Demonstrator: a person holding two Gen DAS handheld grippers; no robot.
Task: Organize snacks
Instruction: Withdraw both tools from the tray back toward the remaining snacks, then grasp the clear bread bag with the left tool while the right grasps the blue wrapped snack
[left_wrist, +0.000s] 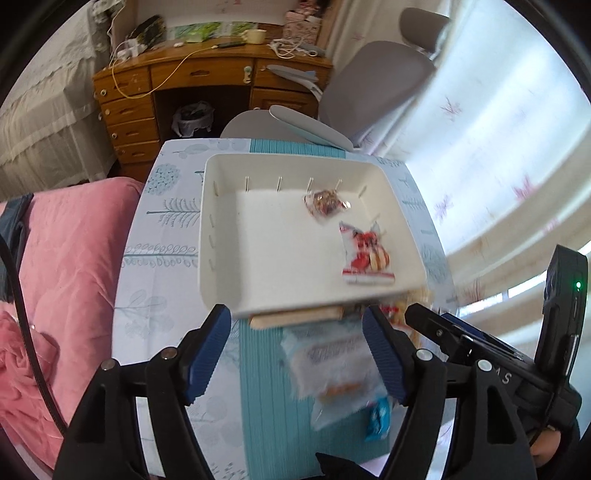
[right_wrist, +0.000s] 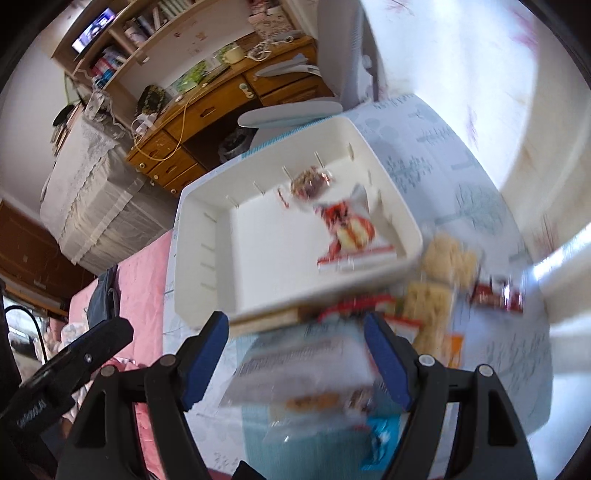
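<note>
A white bin (left_wrist: 221, 236) stands on the table and holds a red and white snack packet (left_wrist: 364, 254) and a small clear packet of dark snacks (left_wrist: 327, 203). The bin also shows in the right wrist view (right_wrist: 207, 258), with the red packet (right_wrist: 345, 232) inside. My left gripper (left_wrist: 297, 354) is open above a clear wrapped snack (left_wrist: 332, 365) lying in front of the bin. My right gripper (right_wrist: 295, 354) is open over the same blurred wrapped snack (right_wrist: 299, 369). A blue packet (left_wrist: 378, 421) lies beside it.
Yellow cracker packs (right_wrist: 443, 266) and a red packet (right_wrist: 496, 295) lie right of the bin. A wooden block (left_wrist: 295, 317) sits under the bin's near edge. A pink bed cover (left_wrist: 66, 266) lies left, and a grey chair (left_wrist: 373, 85) and wooden desk (left_wrist: 207, 74) stand beyond the table.
</note>
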